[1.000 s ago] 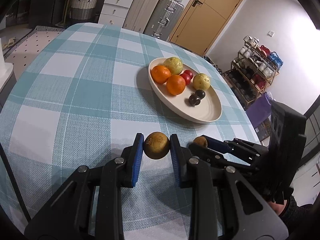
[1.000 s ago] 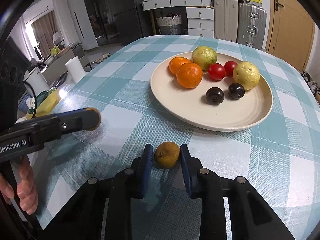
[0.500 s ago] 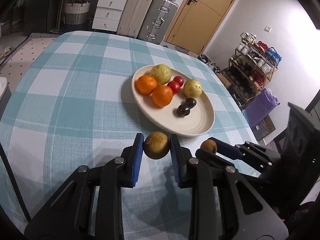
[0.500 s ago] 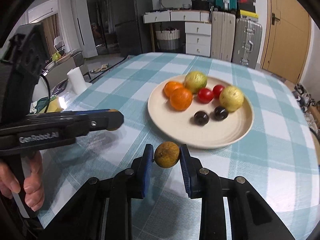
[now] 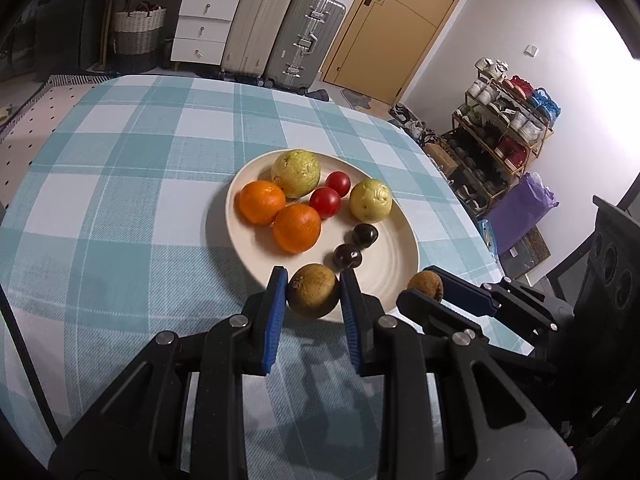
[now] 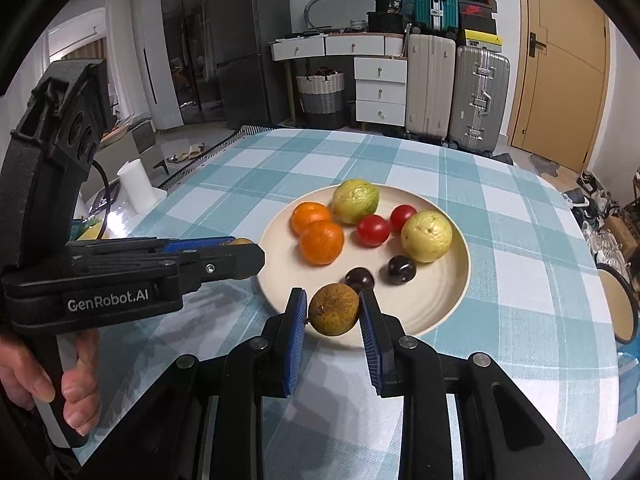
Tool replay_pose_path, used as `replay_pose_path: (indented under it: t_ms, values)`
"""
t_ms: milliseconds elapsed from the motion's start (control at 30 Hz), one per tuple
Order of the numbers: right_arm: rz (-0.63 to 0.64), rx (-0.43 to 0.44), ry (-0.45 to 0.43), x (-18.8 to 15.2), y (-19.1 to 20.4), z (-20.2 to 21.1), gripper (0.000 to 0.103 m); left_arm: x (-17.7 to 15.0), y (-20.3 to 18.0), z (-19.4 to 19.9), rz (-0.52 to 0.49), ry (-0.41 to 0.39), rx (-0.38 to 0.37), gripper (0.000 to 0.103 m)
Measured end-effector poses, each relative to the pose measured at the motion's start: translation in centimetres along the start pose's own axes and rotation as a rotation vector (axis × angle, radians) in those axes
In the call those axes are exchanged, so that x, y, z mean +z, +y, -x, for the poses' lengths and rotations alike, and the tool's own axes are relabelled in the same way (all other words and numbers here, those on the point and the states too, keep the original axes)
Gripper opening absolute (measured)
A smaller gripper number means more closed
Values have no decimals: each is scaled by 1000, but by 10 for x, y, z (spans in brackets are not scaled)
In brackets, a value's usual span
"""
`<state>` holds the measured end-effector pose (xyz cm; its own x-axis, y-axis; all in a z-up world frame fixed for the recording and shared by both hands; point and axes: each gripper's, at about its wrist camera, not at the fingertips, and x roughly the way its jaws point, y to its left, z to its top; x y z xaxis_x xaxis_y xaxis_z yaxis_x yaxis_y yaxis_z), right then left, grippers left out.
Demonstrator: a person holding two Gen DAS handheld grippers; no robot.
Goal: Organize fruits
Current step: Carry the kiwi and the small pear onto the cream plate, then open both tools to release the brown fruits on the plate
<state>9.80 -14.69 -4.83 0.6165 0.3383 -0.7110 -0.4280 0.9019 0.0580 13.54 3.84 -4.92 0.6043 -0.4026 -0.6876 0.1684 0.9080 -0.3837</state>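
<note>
The left tool grips a brown fruit between its blue pads and the right tool clamps a smaller brown fruit, and both have risen off the table since a second ago and now hang over the near rim of the cream plate. A hand wraps the left tool's grip, held level and pointing at the plate from the side. Beyond them the plate holds two dark plums, two oranges, two red tomatoes and two yellow-green guavas.
</note>
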Motion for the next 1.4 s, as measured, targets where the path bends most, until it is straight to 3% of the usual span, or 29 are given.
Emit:
replay_pose_path:
  t_ms: [200, 467, 1000, 1033, 1067, 1167, 1333, 1400]
  values:
    - [-30, 4, -14, 12, -14, -6, 28, 12, -1, -14, -6, 17, -3, 24]
    - [-124, 89, -19, 27, -46, -23, 28, 19, -1, -36, -5, 49, -20, 24]
    - [-204, 179, 13, 43, -69, -70, 29, 24, -4, -70, -1, 97, -64, 24]
    - [-211, 177, 7, 43, -70, -71, 33, 24, -4, -70, 1, 95, -63, 24]
    - [-214, 180, 3, 43, -71, -70, 43, 25, -4, -71, -1, 92, -67, 24]
    - [-225, 200, -28, 42, -74, -63, 52, 27, -5, -67, -8, 78, -55, 29]
    - [-219, 174, -78, 42, -78, -41, 55, 28, -5, -57, 2, 59, -48, 30]
    - [-221, 152, -95, 39, -80, -32, 63, 28, -5, -51, 5, 48, -41, 33]
